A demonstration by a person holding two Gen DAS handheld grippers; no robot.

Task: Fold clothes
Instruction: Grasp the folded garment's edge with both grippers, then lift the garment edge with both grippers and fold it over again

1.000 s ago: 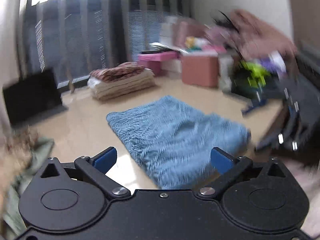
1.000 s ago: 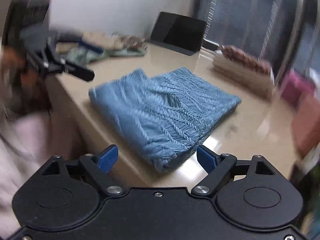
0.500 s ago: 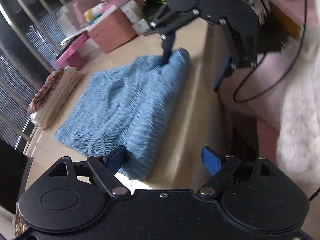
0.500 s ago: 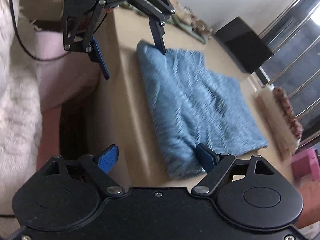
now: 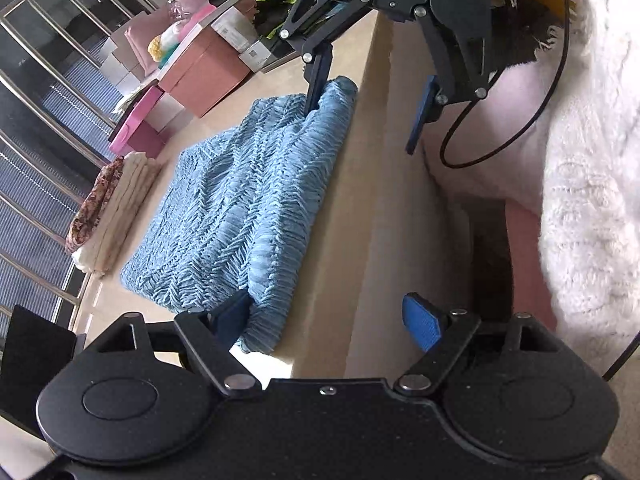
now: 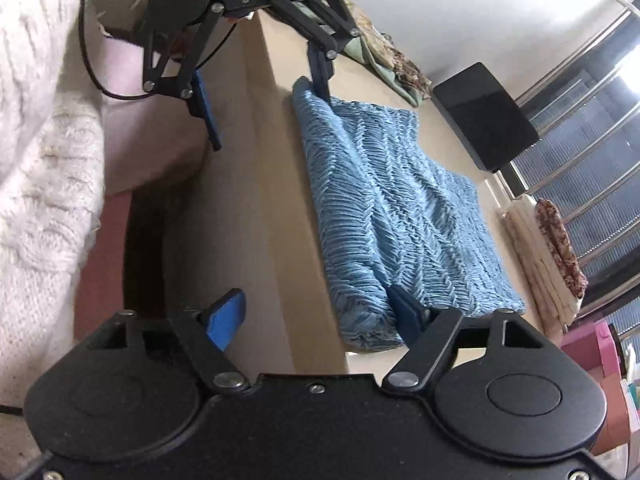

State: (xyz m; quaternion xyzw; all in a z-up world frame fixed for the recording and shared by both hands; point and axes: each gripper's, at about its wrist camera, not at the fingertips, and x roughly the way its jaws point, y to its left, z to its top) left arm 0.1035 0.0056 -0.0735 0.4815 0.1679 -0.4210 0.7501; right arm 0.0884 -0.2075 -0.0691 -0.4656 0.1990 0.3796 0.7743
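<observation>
- The left gripper (image 5: 332, 322), black with two blue-padded fingers, straddles the near corner of the folded edge of a blue, ribbed knit garment (image 5: 240, 200); one finger presses into the cloth from on top, the other hangs off the table edge, clear of it. The jaws are closing with the fold between them, not yet clamped.
- The right gripper (image 6: 316, 316) stands the same way at the other corner of that edge: one finger is on the knit, one is off the table, the jaws closing and not yet gripping.
- Two grippers, one blue garment, one stack of folded cream cloths (image 5: 108, 216) beside it.
- The garment lies folded into a rough rectangle, with a thick rolled fold along the front edge of the beige table (image 5: 360, 220).
- Its long axis runs along that table edge, from one gripper to the other.
</observation>
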